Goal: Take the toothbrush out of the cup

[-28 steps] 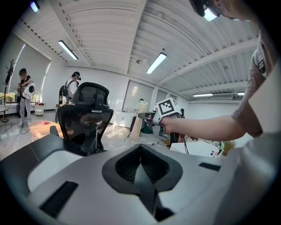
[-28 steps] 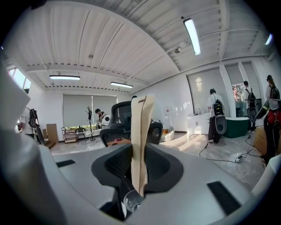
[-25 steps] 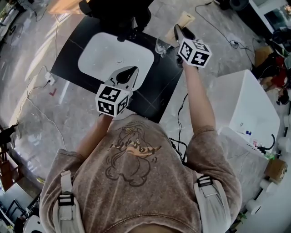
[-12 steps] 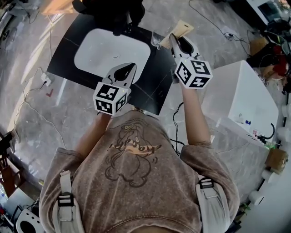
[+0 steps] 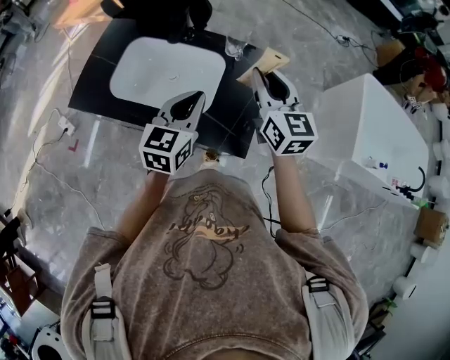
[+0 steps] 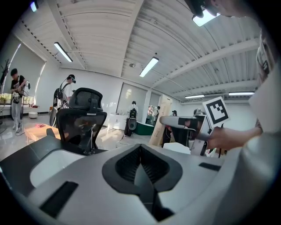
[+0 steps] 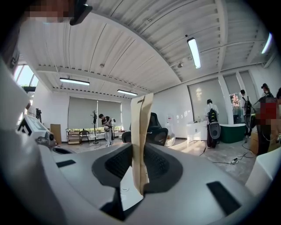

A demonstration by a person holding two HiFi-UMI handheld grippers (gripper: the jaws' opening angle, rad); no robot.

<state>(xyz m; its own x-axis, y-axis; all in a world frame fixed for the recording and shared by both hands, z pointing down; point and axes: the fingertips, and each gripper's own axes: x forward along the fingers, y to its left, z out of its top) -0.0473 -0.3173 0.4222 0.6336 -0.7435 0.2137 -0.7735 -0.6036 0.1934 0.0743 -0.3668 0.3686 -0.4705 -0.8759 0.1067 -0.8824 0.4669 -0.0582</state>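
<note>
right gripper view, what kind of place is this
Probably an open-plan office or lab workspace: an office chair, a ceiling strip light and roller blinds over a wide window.

White basin (image 5: 162, 70), black tabletop (image 5: 95, 84) around it

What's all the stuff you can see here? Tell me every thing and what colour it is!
table: 1, black, in front of the person
basin: 1, white, on the table
glass cup: 1, clear, at the table's far edge, right of the basin
flat piece: 1, tan, between the right gripper's jaws, away from the cup; what it is I cannot tell
office chair: 1, black, beyond the table
cabinet: 1, white, right of the table
cables: several, dark or white, on the floor
left gripper: 1, white and black, jaws together, empty, above the table's near edge
right gripper: 1, white and black, clamped on the flat piece
shirt: 1, brown, on the person
</note>
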